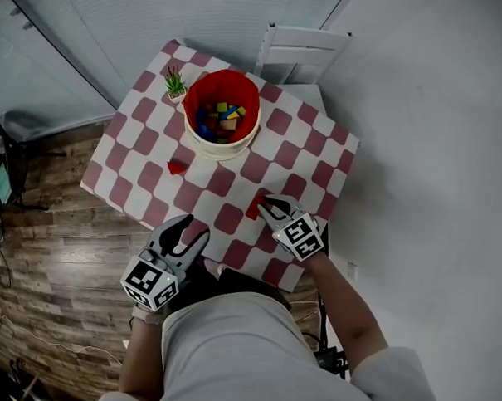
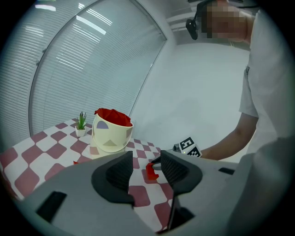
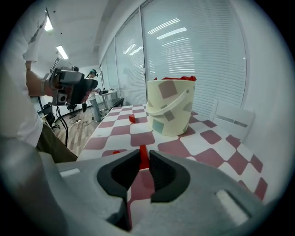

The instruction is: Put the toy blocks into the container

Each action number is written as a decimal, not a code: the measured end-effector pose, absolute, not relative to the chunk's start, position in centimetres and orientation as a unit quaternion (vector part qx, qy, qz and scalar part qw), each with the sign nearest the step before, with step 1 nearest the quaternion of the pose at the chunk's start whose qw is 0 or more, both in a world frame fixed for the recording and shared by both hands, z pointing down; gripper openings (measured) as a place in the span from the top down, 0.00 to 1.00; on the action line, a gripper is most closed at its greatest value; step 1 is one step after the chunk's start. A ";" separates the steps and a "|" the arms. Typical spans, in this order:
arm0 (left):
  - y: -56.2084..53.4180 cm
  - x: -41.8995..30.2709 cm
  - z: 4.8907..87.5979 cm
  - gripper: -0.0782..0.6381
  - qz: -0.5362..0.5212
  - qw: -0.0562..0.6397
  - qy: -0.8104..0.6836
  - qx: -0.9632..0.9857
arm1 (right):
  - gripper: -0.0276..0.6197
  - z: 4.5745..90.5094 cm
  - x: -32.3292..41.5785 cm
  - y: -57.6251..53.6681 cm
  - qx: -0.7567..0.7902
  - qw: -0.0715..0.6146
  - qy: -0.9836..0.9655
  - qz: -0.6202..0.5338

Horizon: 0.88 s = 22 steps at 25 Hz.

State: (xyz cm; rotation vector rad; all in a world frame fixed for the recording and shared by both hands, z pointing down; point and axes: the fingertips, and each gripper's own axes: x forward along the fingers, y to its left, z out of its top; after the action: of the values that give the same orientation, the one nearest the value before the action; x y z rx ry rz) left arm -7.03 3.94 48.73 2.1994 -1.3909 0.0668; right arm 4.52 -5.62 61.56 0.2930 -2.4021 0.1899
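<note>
Pickup time: my right hand-held gripper (image 1: 263, 206) pinches a red block (image 1: 254, 207) on the checked surface (image 1: 143, 191). My left hand-held gripper (image 1: 196, 228) hangs spread, empty. Next, I think, lift the block into the bucket (image 1: 224, 146).

Left gripper (image 1: 196, 226) fingers apart, right gripper (image 1: 261, 206) clamped.

Cream container (image 1: 230, 146), red inside, stands upright and holds mixed coloured blocks (image 1: 221, 117). Small red block (image 1: 177, 167) lies on the tabletop at its 7 o'clock. Second red block (image 1: 254, 207) sits at 5 o'clock, upright, pinched by the right hand-held gripper (image 1: 262, 205).
</note>
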 end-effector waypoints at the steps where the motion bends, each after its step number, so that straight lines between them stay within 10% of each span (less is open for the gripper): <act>1: 3.8 -7.1 48.5 0.66 0.025 0.264 -0.513 0.816 | 0.85 60.9 4.3 -5.8 0.118 0.345 -0.928 0.072; 22: 2.2 -11.0 46.2 0.66 0.036 0.227 -0.459 0.858 | 0.85 45.4 -4.4 -8.8 0.198 0.217 -0.956 0.025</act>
State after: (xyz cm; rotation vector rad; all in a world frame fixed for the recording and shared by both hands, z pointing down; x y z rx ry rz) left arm -11.01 2.15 46.19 2.3657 -1.2642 0.0994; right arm -4.39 -8.76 45.44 0.5483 -2.6472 0.0687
